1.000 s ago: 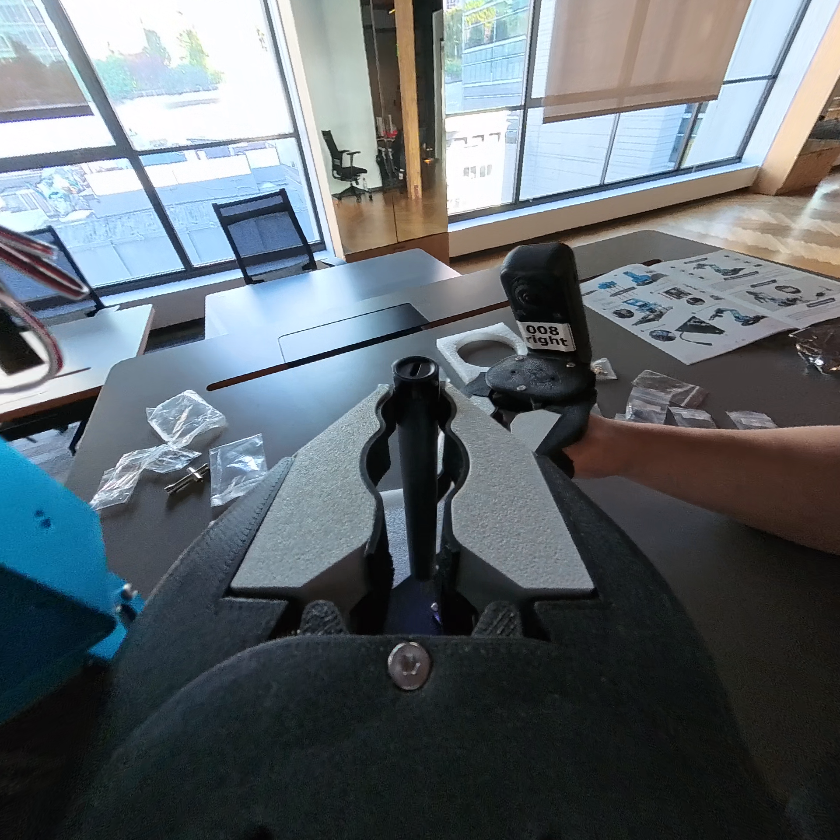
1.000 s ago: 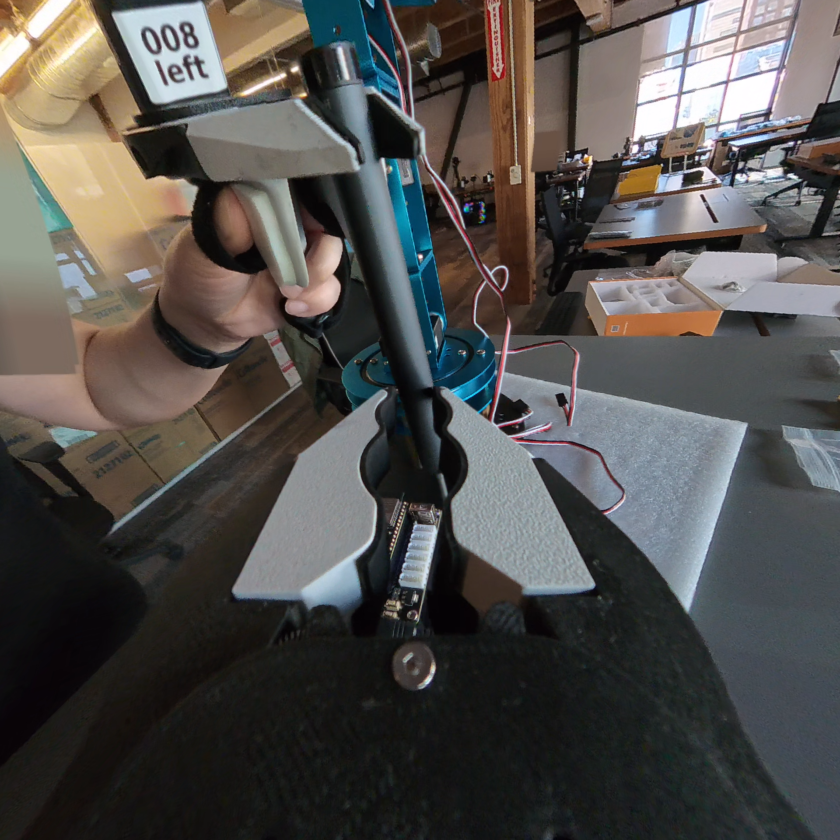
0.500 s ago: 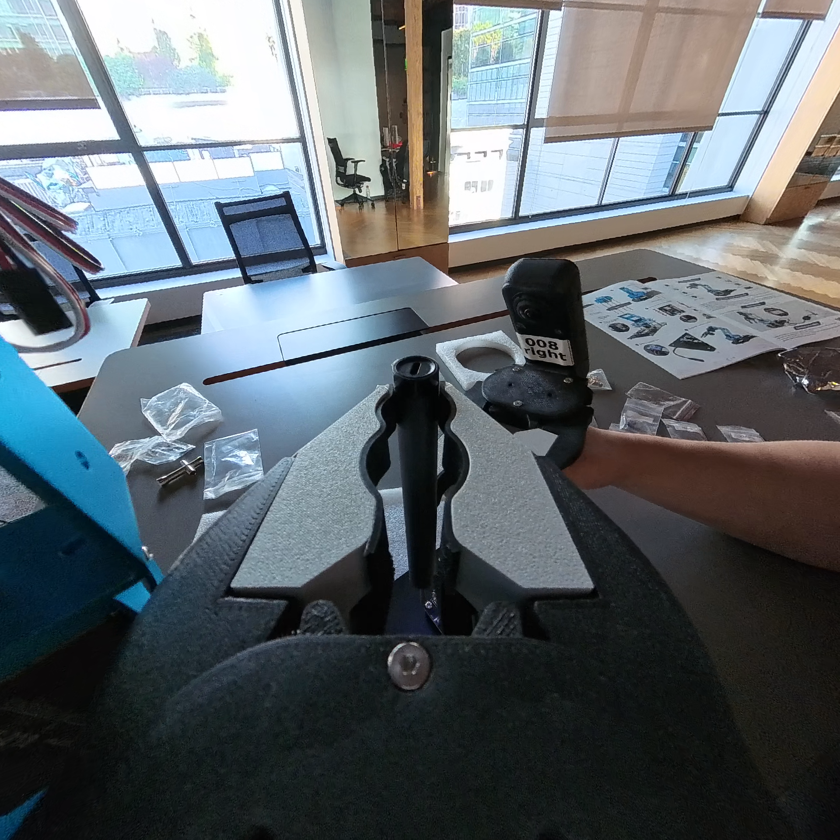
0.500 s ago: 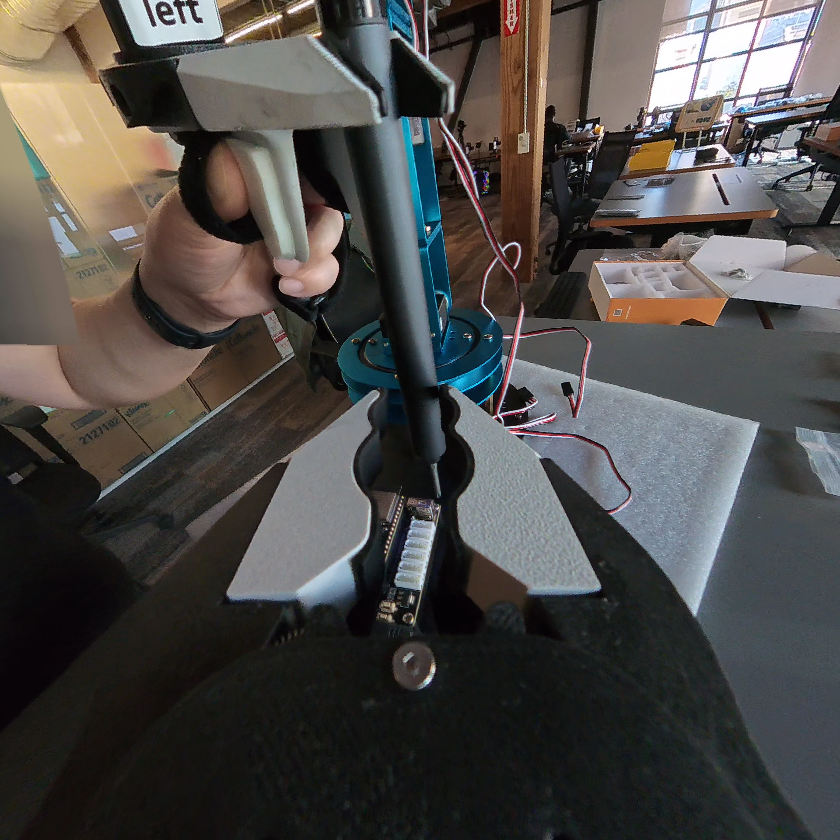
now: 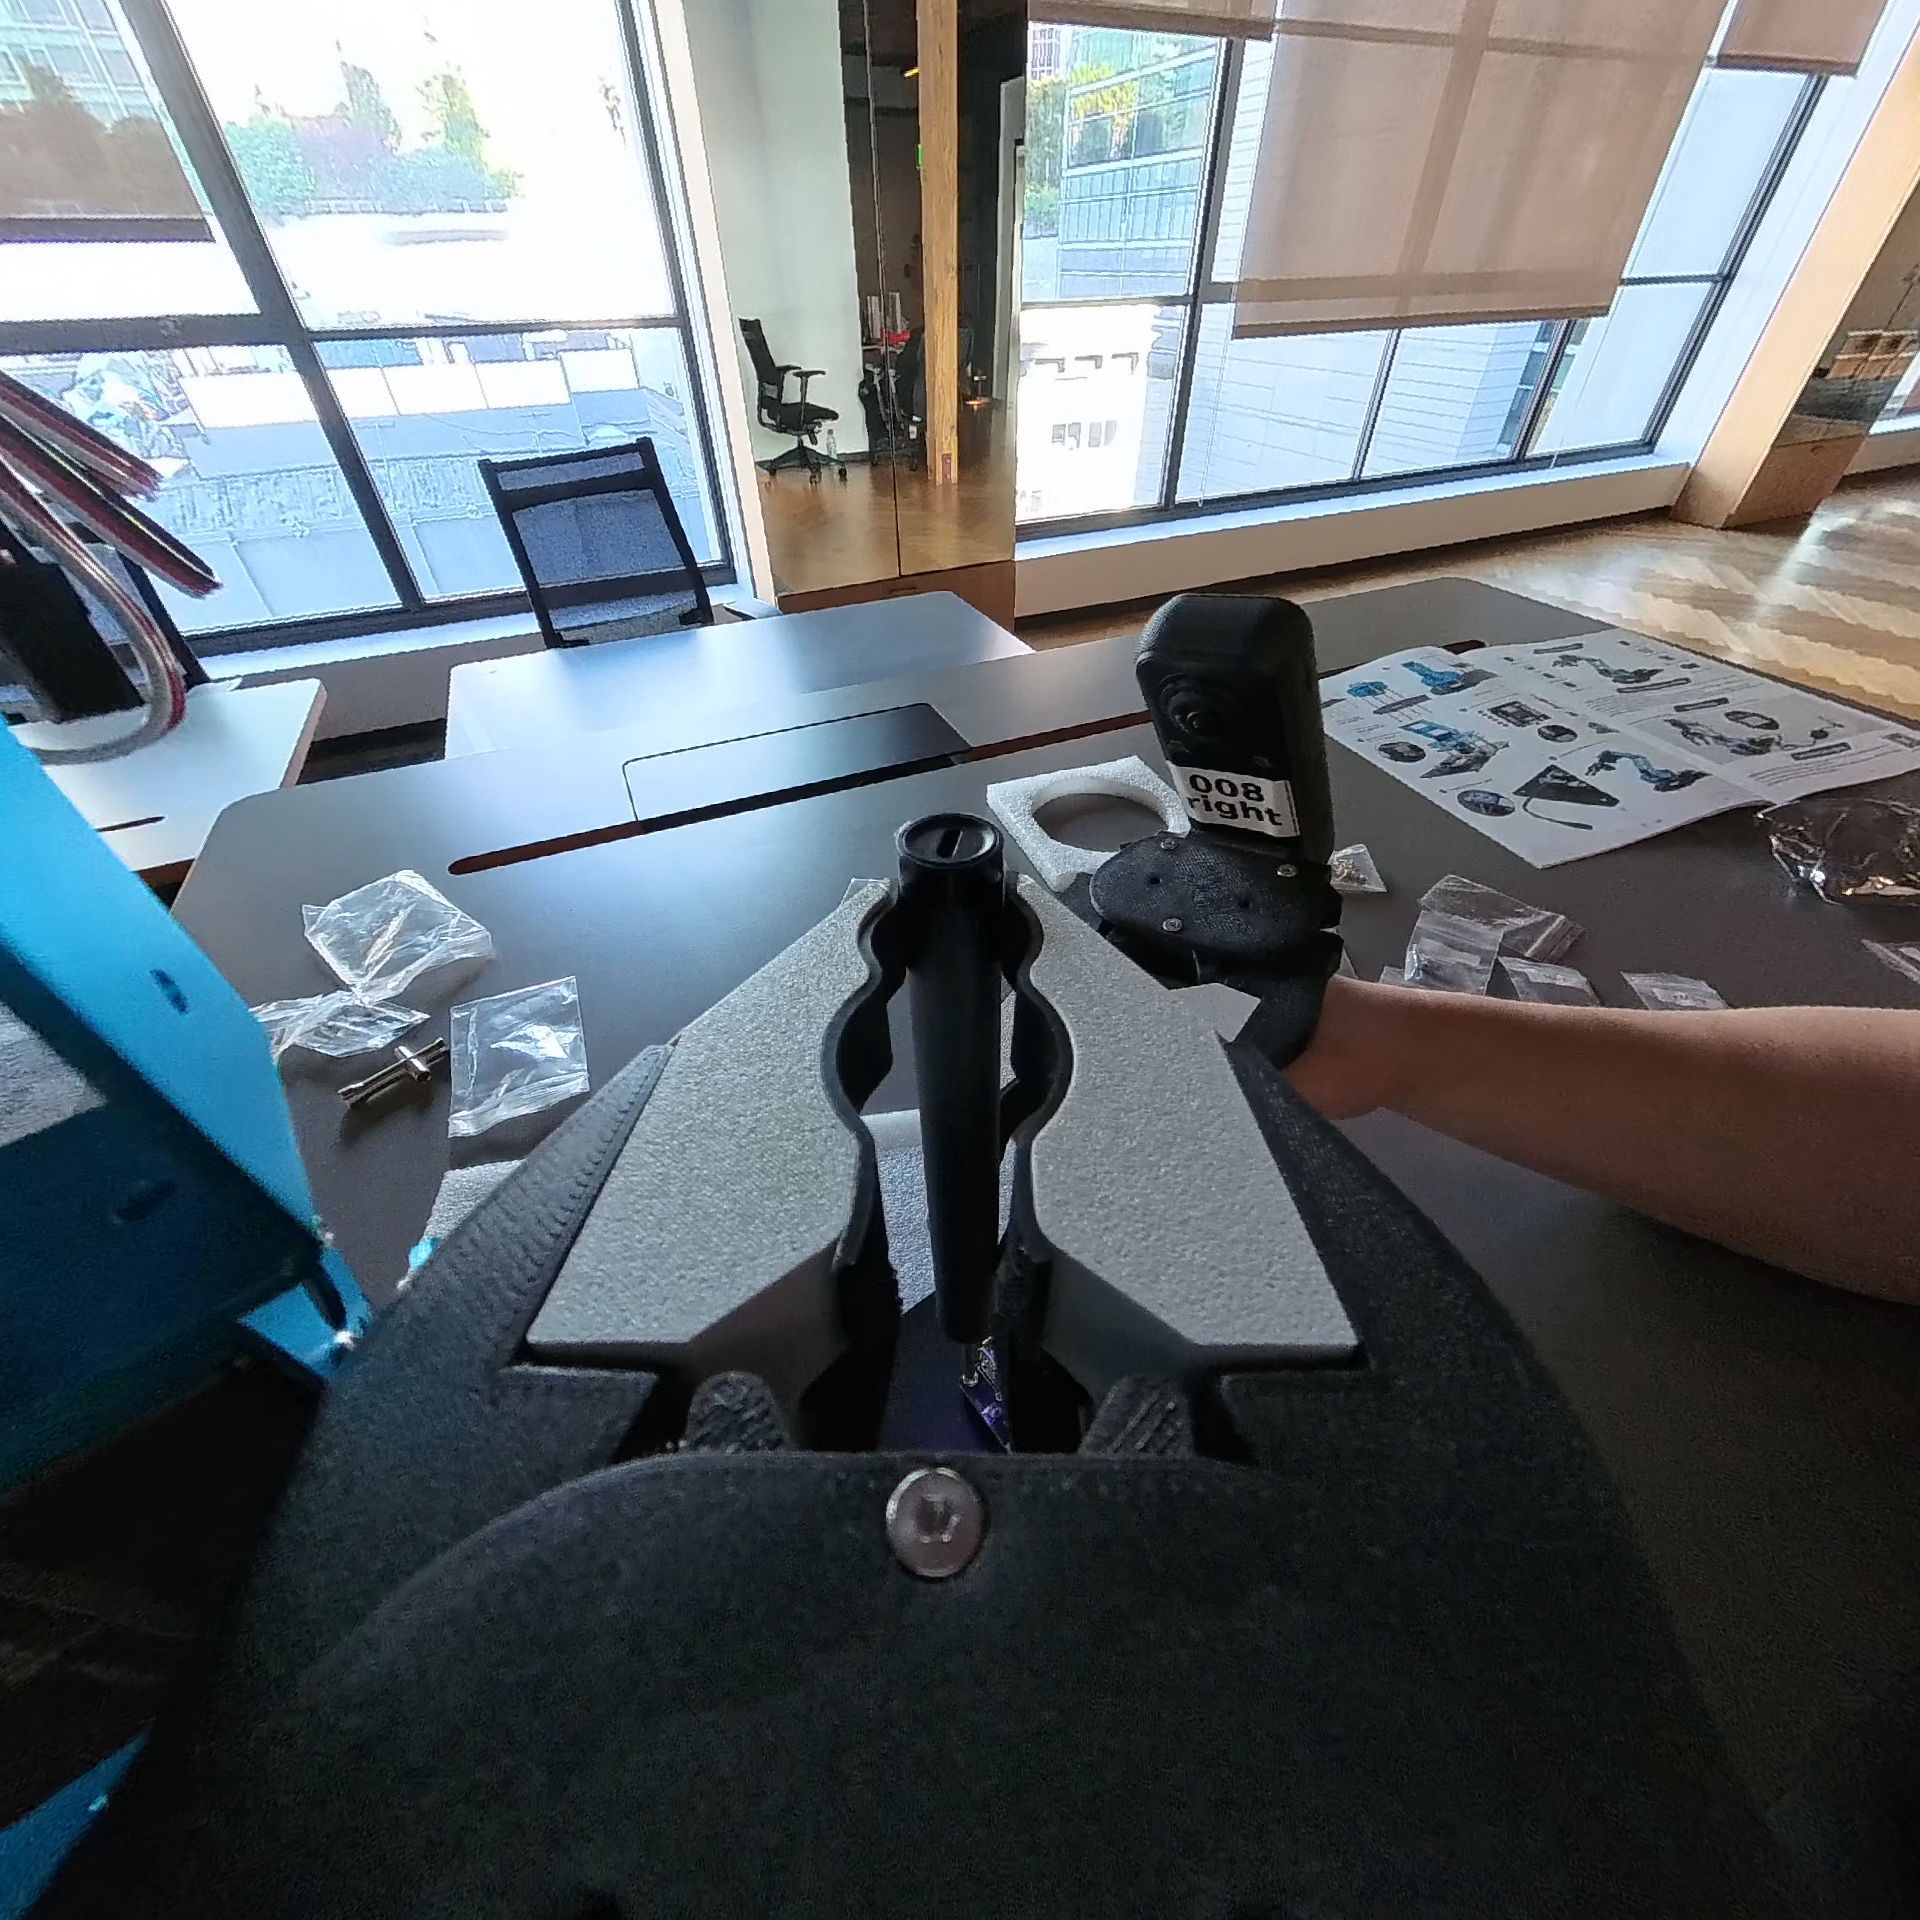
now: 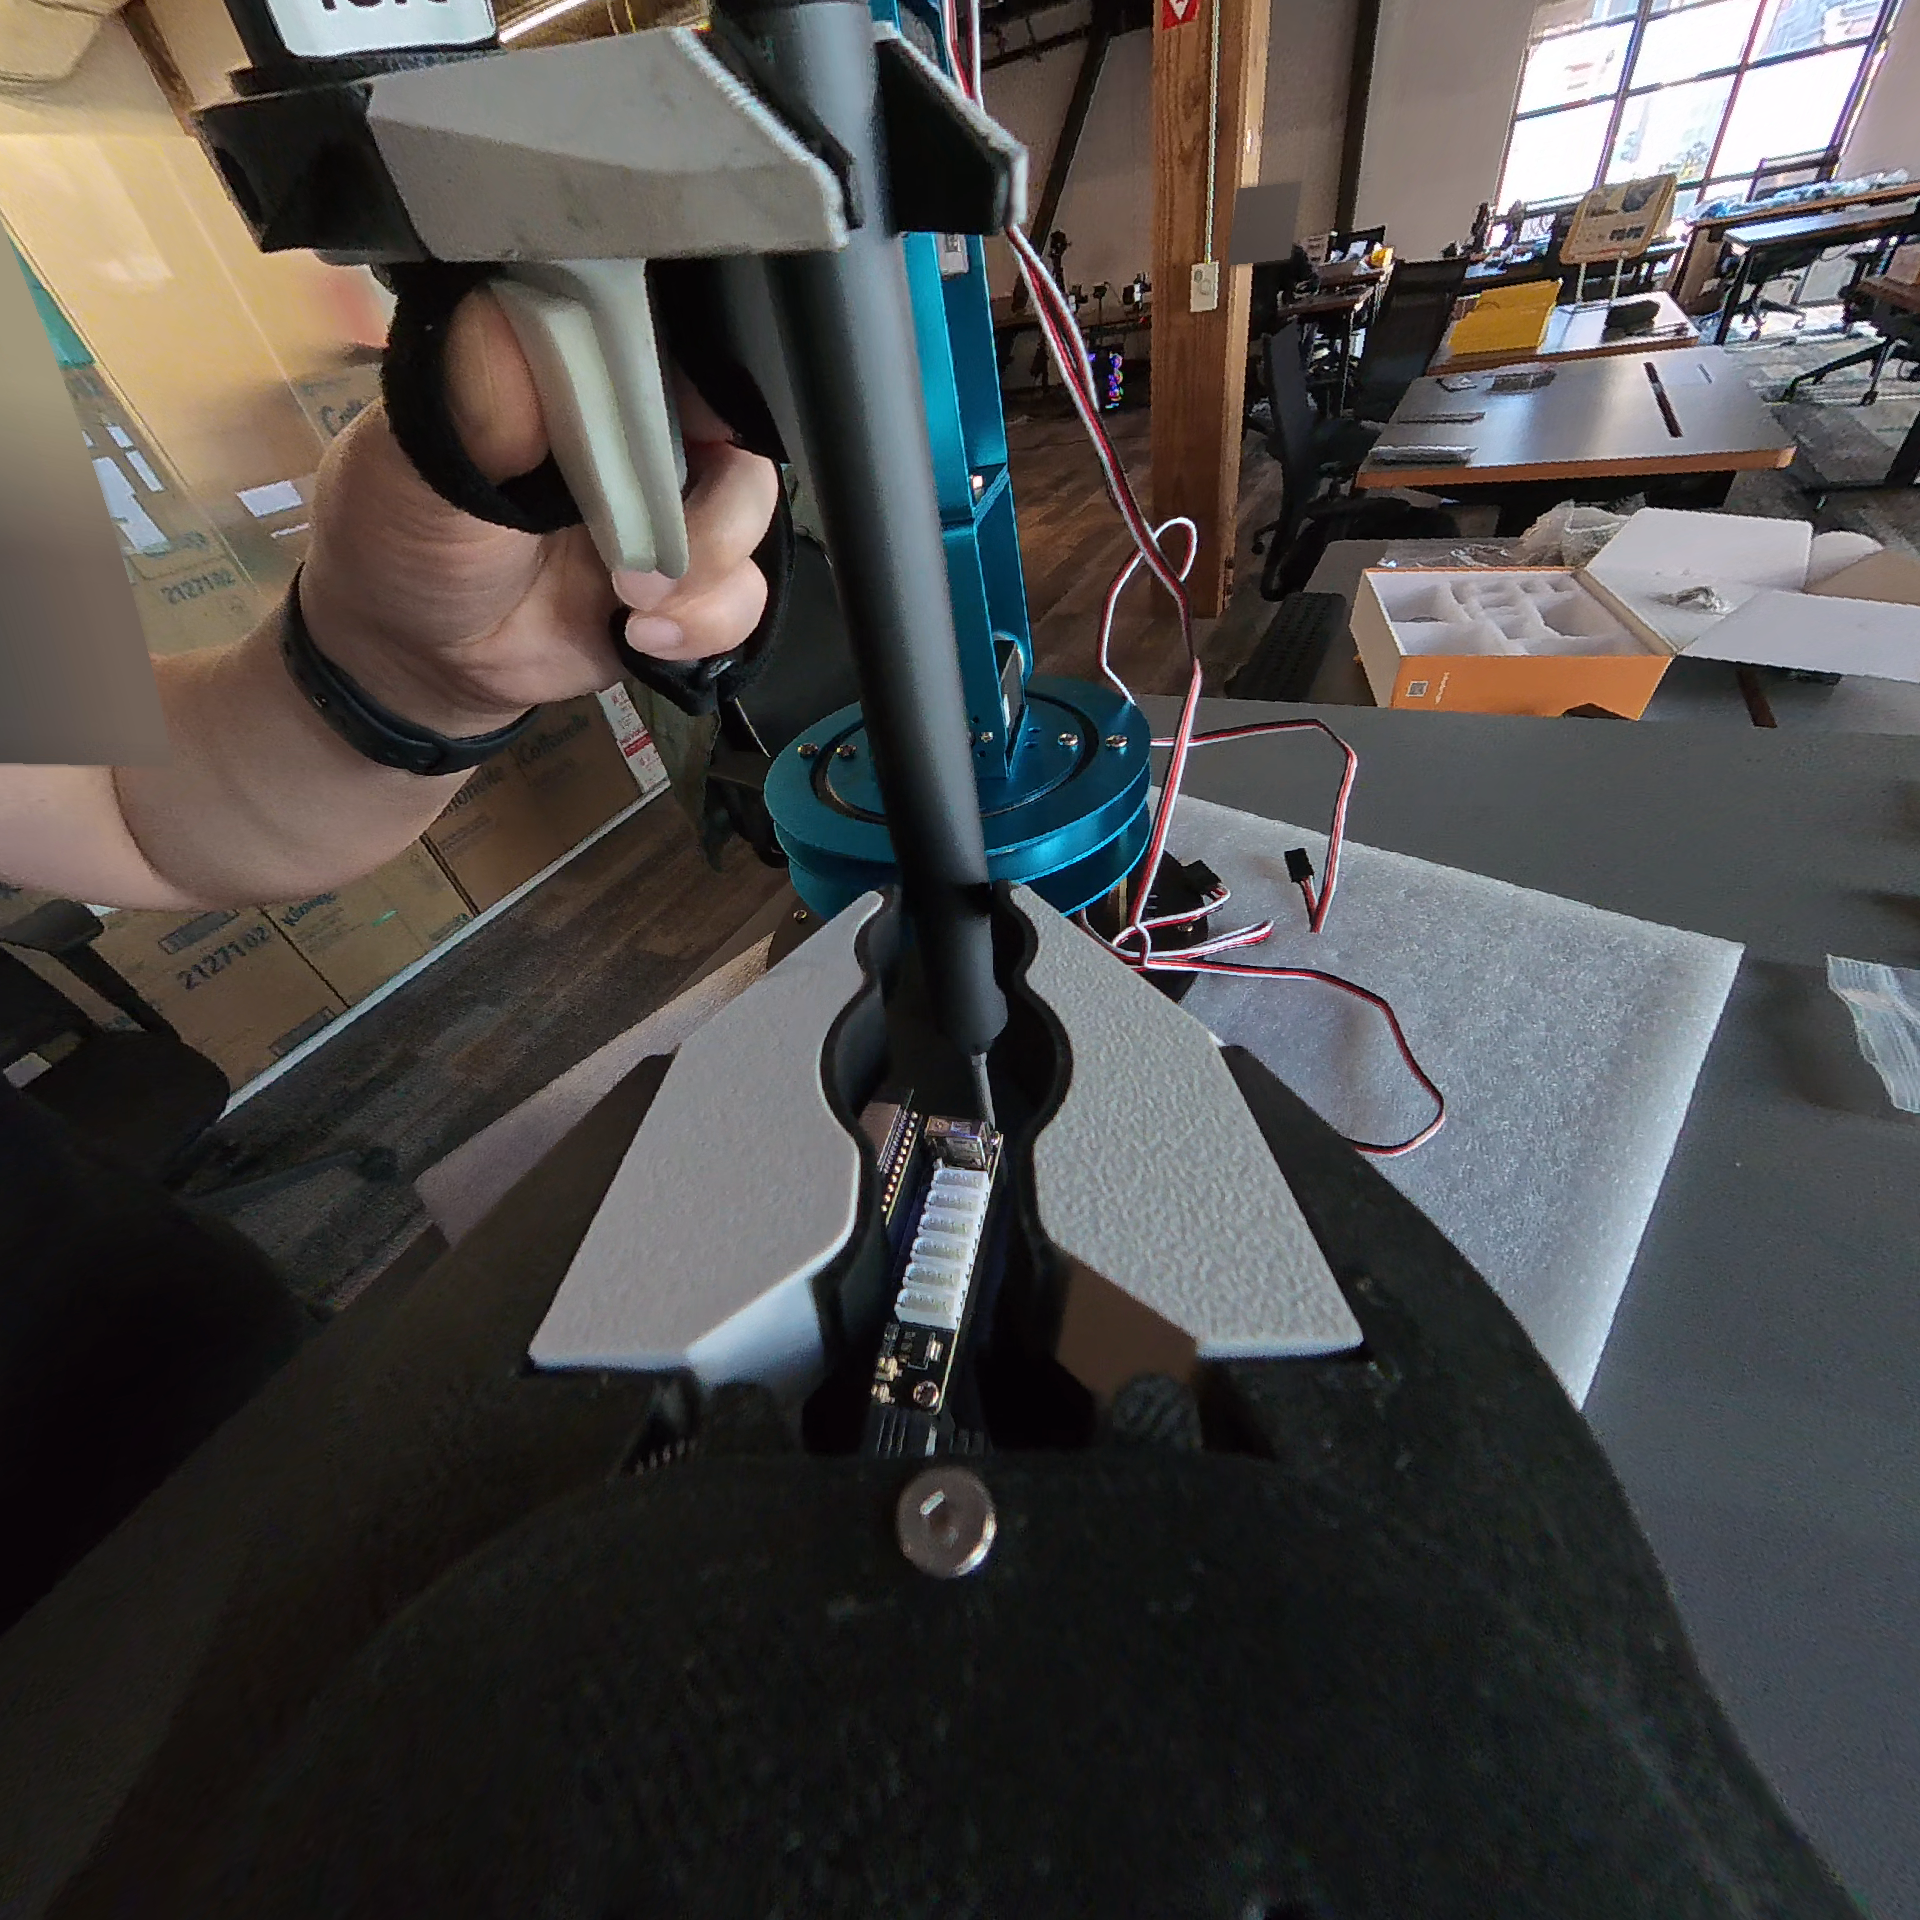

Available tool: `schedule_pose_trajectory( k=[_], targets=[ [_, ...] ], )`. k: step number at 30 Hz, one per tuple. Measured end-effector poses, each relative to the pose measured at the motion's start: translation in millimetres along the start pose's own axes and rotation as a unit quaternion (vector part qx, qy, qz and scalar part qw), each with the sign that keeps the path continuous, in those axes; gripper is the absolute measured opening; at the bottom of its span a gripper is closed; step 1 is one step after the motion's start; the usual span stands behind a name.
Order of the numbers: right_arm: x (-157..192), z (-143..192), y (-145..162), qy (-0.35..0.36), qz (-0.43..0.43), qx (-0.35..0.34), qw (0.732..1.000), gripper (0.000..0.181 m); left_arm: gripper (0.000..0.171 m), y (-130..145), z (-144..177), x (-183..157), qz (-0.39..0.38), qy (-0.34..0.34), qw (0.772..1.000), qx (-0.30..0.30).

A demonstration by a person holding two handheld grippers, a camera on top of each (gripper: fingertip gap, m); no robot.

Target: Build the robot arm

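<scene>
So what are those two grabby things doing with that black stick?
A person holds a gripper in each hand. The left gripper is shut on a black screwdriver, pointing down. The right gripper is shut on a small circuit board, and the screwdriver's tip sits at the board's far end. Behind them a blue robot arm stands at the edge of a white foam sheet, with red and white wires trailing from it. Small plastic bags lie on the dark table.

Bright daylight through blown-out windows (image 5: 436,208), fisheye bending at edges, soft blur on near foreground.
</scene>
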State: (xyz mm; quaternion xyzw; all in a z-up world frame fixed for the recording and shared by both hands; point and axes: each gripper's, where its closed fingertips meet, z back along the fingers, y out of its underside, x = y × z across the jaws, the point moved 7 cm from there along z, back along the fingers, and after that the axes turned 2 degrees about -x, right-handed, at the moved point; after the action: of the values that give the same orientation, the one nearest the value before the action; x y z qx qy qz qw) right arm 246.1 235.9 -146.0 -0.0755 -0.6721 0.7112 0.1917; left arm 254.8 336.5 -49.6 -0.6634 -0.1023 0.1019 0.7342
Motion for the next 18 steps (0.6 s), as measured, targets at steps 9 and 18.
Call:
schedule_pose_trajectory(
  k=[9, 18],
  targets=[
    [-1.2, 0.6, 0.7, 0.000, -0.006, -0.003, 1.000, 0.017, 0.016, 0.6, -0.4, 0.3, -0.006, 0.001, 1.000, 0.003],
    [-1.6, 0.7, 1.9, -0.006, -0.016, -0.005, 1.000, 0.017, 0.016, 1.0, -1.0, -0.2, -0.009, 0.001, 1.000, 0.006]
  ],
)
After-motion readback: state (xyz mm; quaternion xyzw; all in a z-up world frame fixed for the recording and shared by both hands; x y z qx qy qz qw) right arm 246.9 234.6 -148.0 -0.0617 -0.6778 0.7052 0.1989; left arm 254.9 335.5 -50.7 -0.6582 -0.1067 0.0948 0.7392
